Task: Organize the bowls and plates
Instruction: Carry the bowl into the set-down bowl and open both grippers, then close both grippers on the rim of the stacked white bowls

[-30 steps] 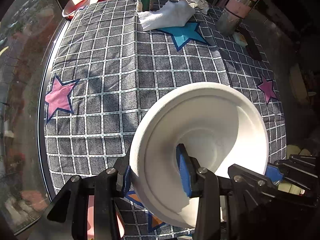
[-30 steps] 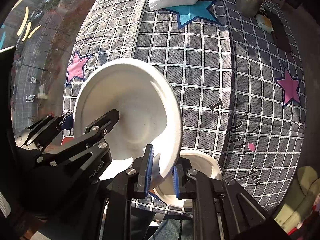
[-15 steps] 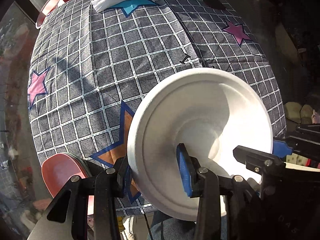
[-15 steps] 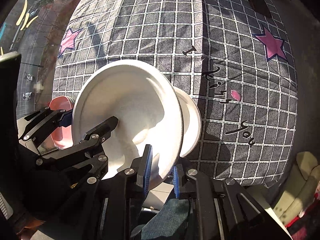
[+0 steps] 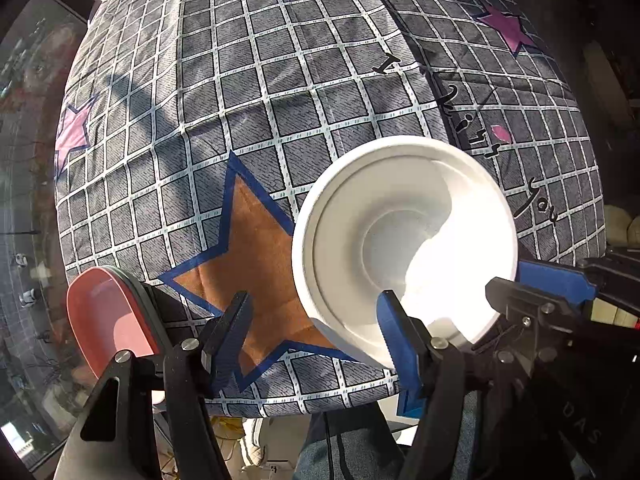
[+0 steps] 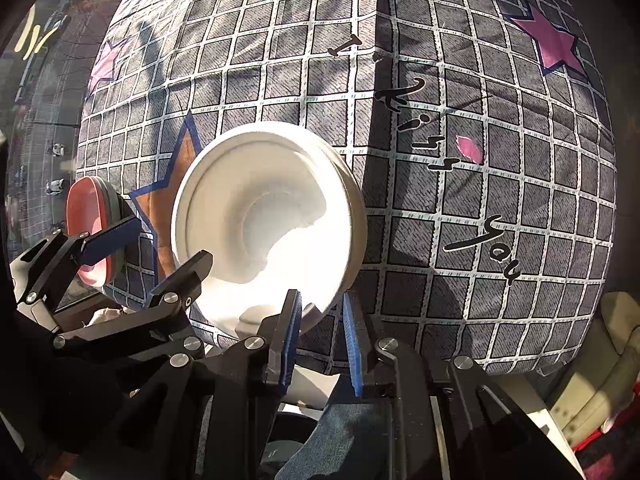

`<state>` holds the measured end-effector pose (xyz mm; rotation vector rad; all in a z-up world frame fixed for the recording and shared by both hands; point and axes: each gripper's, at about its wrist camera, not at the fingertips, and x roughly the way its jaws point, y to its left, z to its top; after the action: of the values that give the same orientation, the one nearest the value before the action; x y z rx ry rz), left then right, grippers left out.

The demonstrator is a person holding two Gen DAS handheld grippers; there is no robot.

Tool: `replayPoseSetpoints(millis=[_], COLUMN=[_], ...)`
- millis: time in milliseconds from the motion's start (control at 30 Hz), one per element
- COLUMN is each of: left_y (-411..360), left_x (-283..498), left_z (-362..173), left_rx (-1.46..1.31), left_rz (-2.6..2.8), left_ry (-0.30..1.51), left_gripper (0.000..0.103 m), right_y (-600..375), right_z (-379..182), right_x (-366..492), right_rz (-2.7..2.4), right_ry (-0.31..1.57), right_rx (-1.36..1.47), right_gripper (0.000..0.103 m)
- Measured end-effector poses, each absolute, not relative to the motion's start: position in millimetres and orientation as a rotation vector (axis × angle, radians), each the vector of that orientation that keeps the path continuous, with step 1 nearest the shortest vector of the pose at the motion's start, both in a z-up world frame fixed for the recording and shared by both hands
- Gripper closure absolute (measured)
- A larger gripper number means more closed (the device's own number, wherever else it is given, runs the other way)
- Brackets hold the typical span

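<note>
Since earlier frames both grippers came down toward the near table edge and their jaws have just been opening, freeing the white bowl point(image 5: 404, 240).

Left wrist view: left gripper point(image 5: 312, 334) fingers apart, bowl's rim between them, centre-right of frame, on checked star tablecloth point(image 5: 224, 92) w/ orange star point(image 5: 256, 264). Pink plate point(image 5: 108, 316) lower left.

Right wrist view: right gripper point(image 6: 320, 324) fingers slightly apart around rim, not pressing. Floor w/ sunlight at left.
</note>
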<state>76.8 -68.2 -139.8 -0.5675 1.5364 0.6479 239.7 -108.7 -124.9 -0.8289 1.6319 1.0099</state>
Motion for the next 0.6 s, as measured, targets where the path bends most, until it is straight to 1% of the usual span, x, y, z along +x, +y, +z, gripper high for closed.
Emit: replayPoseSetpoints(millis=[33, 67, 100, 133, 200, 233, 300, 333, 367, 400, 600], left_y=[-68, -67, -64, -62, -59, -58, -53, -50, -47, -45, -24], left_x=[74, 68, 63, 57, 46, 41, 32, 29, 27, 25, 3], left_z=[-139, -140, -140, -139, -137, -136, -135, -135, -134, -133, -122], left_rx=[-0.554, -0.548, -0.564, -0.585, -0.608, -0.616, -0.634, -0.641, -0.640, -0.634, -0.602], left_rz=[0.664, 0.677, 0.674, 0.671, 0.674, 0.681, 0.700, 0.709, 0.716, 0.721, 0.690], left_ry=[1.544, 1.554, 1.554, 1.545, 1.534, 1.530, 1.530, 1.529, 1.527, 1.523, 1.495], left_gripper=[0.032, 0.028, 0.024, 0.020, 0.019, 0.015, 0.011, 0.008, 0.002, 0.000, 0.000], right_y=[-110, -113, -116, -120, -127, -129, -127, -125, -120, -114, -79], right_z=[-124, -123, -121, -119, -119, -117, -109, -104, -97, -89, -43], right_x=[242, 246, 251, 256, 268, 276, 295, 305, 317, 329, 393], right_rz=[0.989, 0.972, 0.977, 0.991, 0.968, 0.950, 0.914, 0.891, 0.869, 0.854, 0.728], right_ry=[1.610, 1.586, 1.576, 1.583, 1.620, 1.621, 1.590, 1.574, 1.556, 1.542, 1.405], right_rx=[-0.840, -0.842, -0.821, -0.786, -0.744, -0.721, -0.676, -0.656, -0.630, -0.602, -0.503], right_gripper=[0.043, 0.015, 0.005, 0.001, 0.001, 0.001, 0.001, 0.001, 0.001, 0.001, 0.001])
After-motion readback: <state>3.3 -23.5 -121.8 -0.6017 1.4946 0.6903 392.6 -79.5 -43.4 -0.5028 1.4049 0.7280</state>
